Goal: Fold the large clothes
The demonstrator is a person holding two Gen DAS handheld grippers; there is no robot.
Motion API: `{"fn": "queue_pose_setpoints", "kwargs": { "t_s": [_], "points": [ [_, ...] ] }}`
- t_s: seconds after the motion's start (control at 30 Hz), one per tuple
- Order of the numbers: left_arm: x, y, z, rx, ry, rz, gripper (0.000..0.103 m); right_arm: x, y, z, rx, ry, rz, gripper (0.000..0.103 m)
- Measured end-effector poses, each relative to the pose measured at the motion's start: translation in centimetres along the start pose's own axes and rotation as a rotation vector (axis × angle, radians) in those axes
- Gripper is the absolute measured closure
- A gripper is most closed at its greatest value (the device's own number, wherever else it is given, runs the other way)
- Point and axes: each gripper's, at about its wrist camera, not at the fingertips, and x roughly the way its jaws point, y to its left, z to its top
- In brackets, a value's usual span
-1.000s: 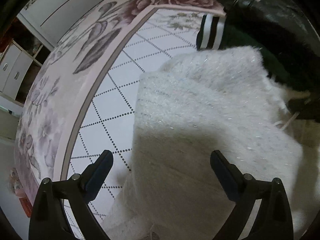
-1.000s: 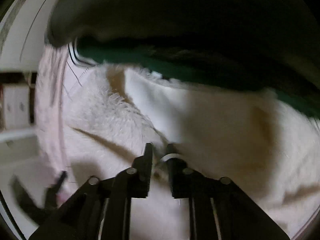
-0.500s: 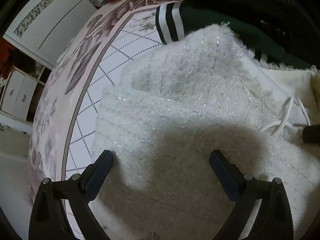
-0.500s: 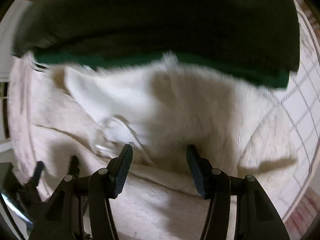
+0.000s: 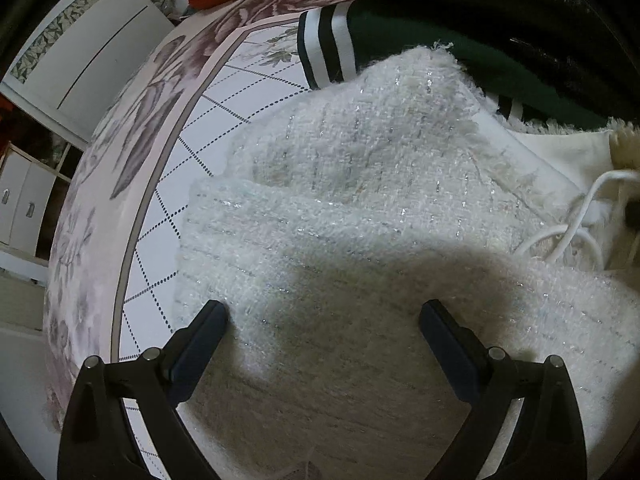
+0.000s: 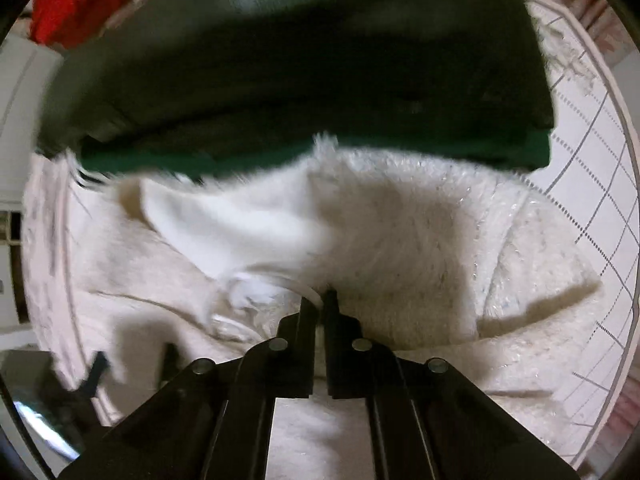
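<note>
No readable text, labels, brands or numbers in either wrist view. Fuzzy white garment [image 5: 360,208], dark green garment [image 6: 304,80] and patterned bedsheet [image 5: 132,120] carry only patterns, no lettering.

**The right gripper has pinched shut again**

Half a second ago the right gripper [image 6: 319,300] had its two fingers wide apart. Now they are squeezed together on the white cord [image 6: 308,290] of the fluffy white sweater [image 6: 420,240]. A second ago they were pinched on that cord too.

The left gripper [image 5: 322,316] has moved forward over the sweater [image 5: 360,208]. More of the green top [image 5: 420,52] with its striped cuff [image 5: 326,46] shows now.
</note>
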Motion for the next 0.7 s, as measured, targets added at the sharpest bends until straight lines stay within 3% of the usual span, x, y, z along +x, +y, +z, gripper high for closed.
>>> {"fn": "queue_pose_setpoints", "kwargs": {
  "t_s": [0.07,0.17,0.23,0.4,0.43,0.5,0.53,0.57,0.7],
  "points": [
    [0.0,0.0,0.0,0.007,-0.003,-0.002,0.003,-1.6,-0.3,0.7,0.027,-0.049,0.04,0.102],
    [0.1,0.1,0.0,0.002,0.001,-0.012,0.003,-2.5,0.0,2.2,0.046,-0.054,0.072,0.102],
    [0.1,0.3,0.1,-0.007,0.012,-0.021,0.003,-2.3,-0.4,3.0,0.067,-0.072,0.05,0.102],
    [-1.1,1.8,0.3,-0.063,0.033,-0.082,0.003,1.0,-3.4,2.7,0.141,0.169,0.25,0.099],
    [-2.0,2.6,0.0,-0.088,0.02,-0.09,0.003,-0.1,-4.3,2.3,0.141,0.187,0.287,0.095],
    [-3.5,3.4,-0.6,-0.116,0.001,-0.102,0.003,-2.9,-6.1,0.8,0.109,0.162,0.335,0.058],
    [-4.6,4.0,-1.2,-0.134,-0.009,-0.103,0.003,-4.9,-7.6,-1.0,0.101,0.123,0.344,0.031],
    [-5.3,4.2,-1.8,-0.143,-0.014,-0.104,0.003,-6.1,-8.6,-2.0,0.104,0.096,0.341,0.023],
    [-7.5,3.8,-5.4,-0.149,0.006,-0.1,0.003,-10.3,-16.9,-8.8,0.169,0.032,0.186,0.023]
  ]
}}
